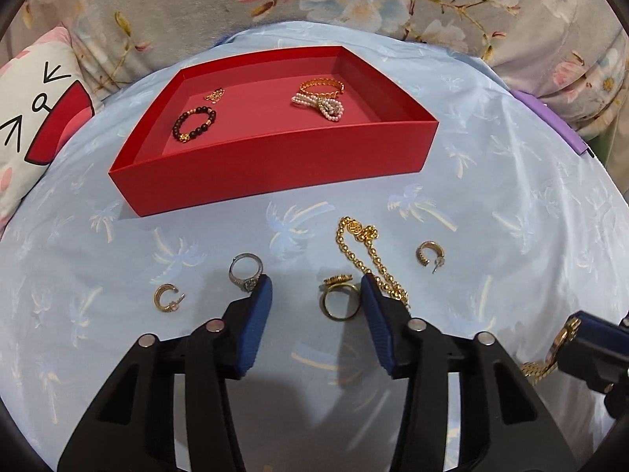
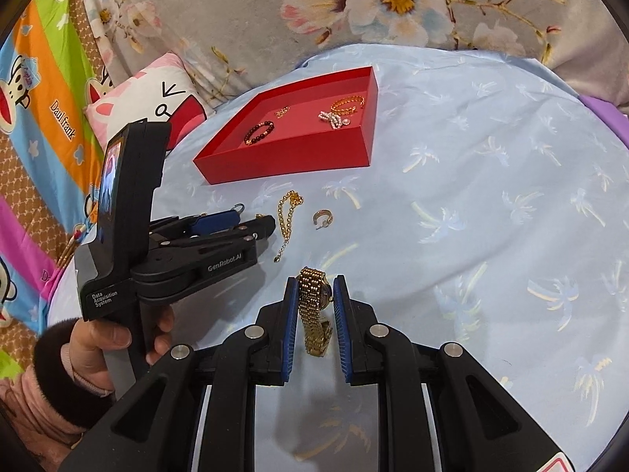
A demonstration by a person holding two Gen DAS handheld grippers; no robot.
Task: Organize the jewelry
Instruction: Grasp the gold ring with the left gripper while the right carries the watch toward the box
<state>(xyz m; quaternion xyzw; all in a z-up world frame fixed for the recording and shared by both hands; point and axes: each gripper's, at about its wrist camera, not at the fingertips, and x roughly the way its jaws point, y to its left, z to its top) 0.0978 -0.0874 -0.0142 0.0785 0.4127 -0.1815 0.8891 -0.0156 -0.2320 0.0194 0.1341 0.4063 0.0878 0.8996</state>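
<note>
Gold links of a wristwatch [image 2: 313, 306] are seen between the blue pads [image 2: 289, 330] of the right hand-held gripper [image 2: 314, 289]; the pads stand close on either side of the band, but whether they press it cannot be told. The watch hangs with its band drooping toward the light blue palm-print cloth [image 2: 491, 204].

The left hand-held gripper [image 1: 316, 289] is spread wide and holds nothing. Between its fingers, a gold ring [image 1: 339, 302] with an ornate top lies on the cloth. A silver ring [image 1: 245, 271] with a stone rests just beside the left fingertip, at ten o'clock from the gold ring. A gold bead chain [image 1: 367, 259] runs past the right fingertip toward twelve o'clock. One gold hoop earring [image 1: 168, 298] lies at nine o'clock, another hoop earring [image 1: 429, 255] at two o'clock.

Further toward twelve o'clock a red tray [image 1: 275, 165] is set on the cloth. Inside it lie a dark bead bracelet [image 1: 194, 123], a small gold piece [image 1: 214, 94], a gold bangle [image 1: 321, 86] and a pearl strand [image 1: 318, 107], the last two touching.
</note>
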